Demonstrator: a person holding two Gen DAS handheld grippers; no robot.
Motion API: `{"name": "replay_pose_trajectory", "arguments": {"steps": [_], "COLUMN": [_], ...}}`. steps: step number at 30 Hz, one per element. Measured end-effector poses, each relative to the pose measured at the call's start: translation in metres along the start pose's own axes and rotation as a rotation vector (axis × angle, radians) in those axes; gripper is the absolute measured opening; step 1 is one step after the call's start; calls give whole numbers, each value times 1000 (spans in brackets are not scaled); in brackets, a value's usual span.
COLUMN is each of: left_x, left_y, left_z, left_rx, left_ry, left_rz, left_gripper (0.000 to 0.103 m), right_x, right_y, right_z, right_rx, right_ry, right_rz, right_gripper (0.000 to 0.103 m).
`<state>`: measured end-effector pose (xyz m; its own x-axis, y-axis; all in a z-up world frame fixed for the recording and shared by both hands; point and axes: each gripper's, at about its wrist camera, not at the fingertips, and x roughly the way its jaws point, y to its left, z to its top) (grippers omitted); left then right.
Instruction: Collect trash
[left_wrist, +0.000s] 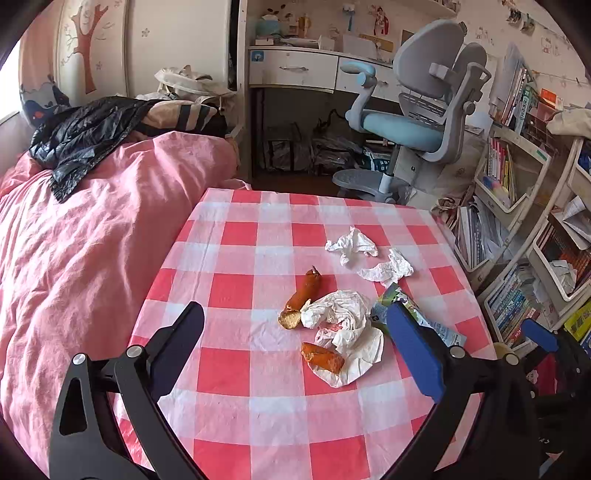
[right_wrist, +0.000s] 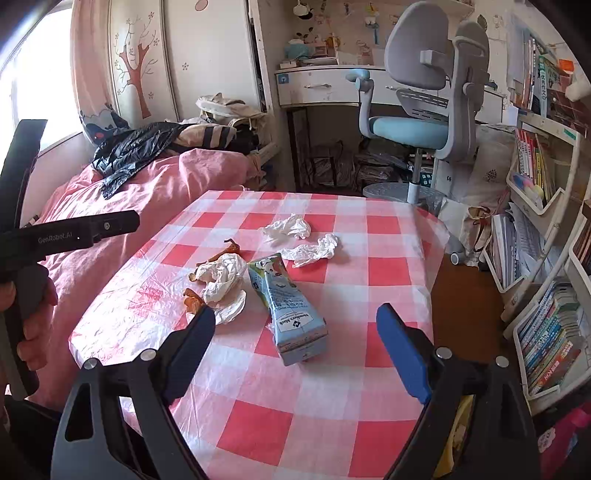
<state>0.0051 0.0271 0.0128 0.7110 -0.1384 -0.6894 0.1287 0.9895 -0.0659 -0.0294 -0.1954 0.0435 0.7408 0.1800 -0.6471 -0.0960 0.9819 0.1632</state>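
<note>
Both claws sat spread wide over the checkered table (right_wrist: 332, 424), nothing pinched in either one. Right gripper (right_wrist: 295, 332) had the squashed blue milk carton (right_wrist: 291, 314) lying just ahead of its tips, roughly centred between the fingers, printed side up. Left gripper (left_wrist: 295, 332) hung over the food mess: I counted two orange-brown peel scraps (left_wrist: 304, 295), one ahead of the gap and one inside it, and one big crumpled white wrapper (left_wrist: 347, 325) touching both. Two more balled-up tissues (left_wrist: 352, 243) lay farther out past the tips, toward the desk chair (left_wrist: 417, 122). One carton total, poking past the left claw's blue pad.
</note>
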Motion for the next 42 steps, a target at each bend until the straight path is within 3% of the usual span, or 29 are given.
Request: {"name": "replay_pose_trajectory", "arguments": {"steps": [17, 42], "left_x": [-1, 0], "left_y": [5, 5], "left_z": [0, -1], "left_rx": [-8, -6], "left_ry": [6, 15], "left_rz": [-2, -3], "left_gripper": [96, 96], "right_x": [4, 5], "right_y": [17, 20], "right_z": [0, 0], "right_rx": [-77, -81], "right_ry": [-2, -3], "right_rz": [-18, -21], "right_gripper": [85, 85]}}
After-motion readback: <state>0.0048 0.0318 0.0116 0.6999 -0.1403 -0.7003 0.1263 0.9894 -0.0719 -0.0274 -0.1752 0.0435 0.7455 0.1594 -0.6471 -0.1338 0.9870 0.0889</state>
